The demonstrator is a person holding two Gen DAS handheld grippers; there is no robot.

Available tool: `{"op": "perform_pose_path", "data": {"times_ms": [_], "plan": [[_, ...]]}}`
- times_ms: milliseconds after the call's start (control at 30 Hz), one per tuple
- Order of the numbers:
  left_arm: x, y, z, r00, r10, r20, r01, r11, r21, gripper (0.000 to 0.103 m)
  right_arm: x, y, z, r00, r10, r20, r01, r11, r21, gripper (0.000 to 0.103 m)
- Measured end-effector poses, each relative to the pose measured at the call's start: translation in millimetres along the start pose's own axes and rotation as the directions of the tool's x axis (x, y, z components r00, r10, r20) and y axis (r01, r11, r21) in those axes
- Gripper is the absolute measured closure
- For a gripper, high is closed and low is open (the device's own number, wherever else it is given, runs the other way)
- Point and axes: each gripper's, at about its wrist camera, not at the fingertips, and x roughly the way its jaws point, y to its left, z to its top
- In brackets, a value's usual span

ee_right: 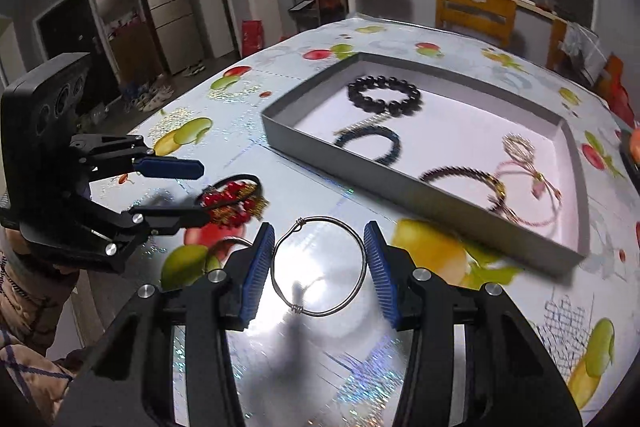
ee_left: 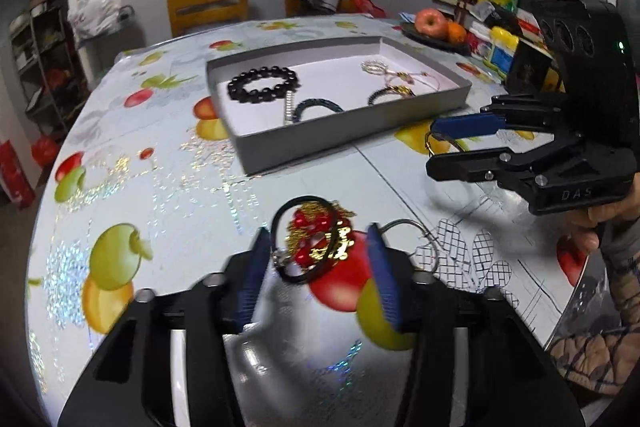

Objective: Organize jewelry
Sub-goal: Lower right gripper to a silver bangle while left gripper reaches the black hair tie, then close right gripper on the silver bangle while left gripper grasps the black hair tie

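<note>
A grey tray (ee_left: pixel 352 131) with a white floor holds a black bead bracelet (ee_left: pixel 264 83), a dark braided bracelet (ee_left: pixel 318 105), another dark bracelet (ee_left: pixel 390 93) and a pink cord piece (ee_left: pixel 404 75). A red and gold piece tangled with a black cord (ee_left: pixel 316 239) lies on the table between the jaws of my open left gripper (ee_left: pixel 318 247). A silver wire bangle (ee_right: pixel 318 267) lies on the table between the jaws of my open right gripper (ee_right: pixel 320 259). The tray (ee_right: pixel 400 187) also shows in the right wrist view, as does the left gripper (ee_right: pixel 184 187).
The table wears a glossy fruit-print cloth (ee_left: pixel 160 187). A fruit plate (ee_left: pixel 436 27) and boxes and bottles (ee_left: pixel 496 27) crowd the far right. Wooden chairs (ee_left: pixel 208 7) stand behind the table. The table edge runs close at the right (ee_left: pixel 560 327).
</note>
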Motion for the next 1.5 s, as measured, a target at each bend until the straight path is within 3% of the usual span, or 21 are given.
{"op": "perform_pose_path", "data": {"times_ms": [100,300,500,767,933,1500], "plan": [[6,-8,1,1.0,0.002,-0.019,-0.001,0.999,0.035,0.08,-2,-7,-5,1.0,0.0,0.005,-0.001,1.0,0.02,0.056],[17,-15,1,0.997,0.054,-0.053,-0.049,0.996,0.079,0.088,-4,-12,-9,1.0,0.008,0.013,-0.009,0.999,0.042,0.056],[15,-10,2,0.998,0.038,-0.04,-0.036,0.998,0.055,0.098,-5,-15,-9,1.0,0.009,0.019,-0.01,0.999,0.047,0.056],[-2,-7,6,1.0,-0.022,0.005,0.022,0.999,0.034,0.099,-13,-18,-5,0.999,-0.003,0.04,0.001,0.999,0.05,0.056],[2,-3,4,0.998,-0.069,-0.011,0.069,0.998,0.01,0.099,-14,-19,-3,0.999,-0.009,0.047,0.006,0.998,0.059,0.056],[-36,25,26,0.995,0.012,0.102,-0.008,0.999,-0.039,0.099,-24,-28,-2,0.998,-0.026,0.065,0.021,0.997,0.07,0.056]]}}
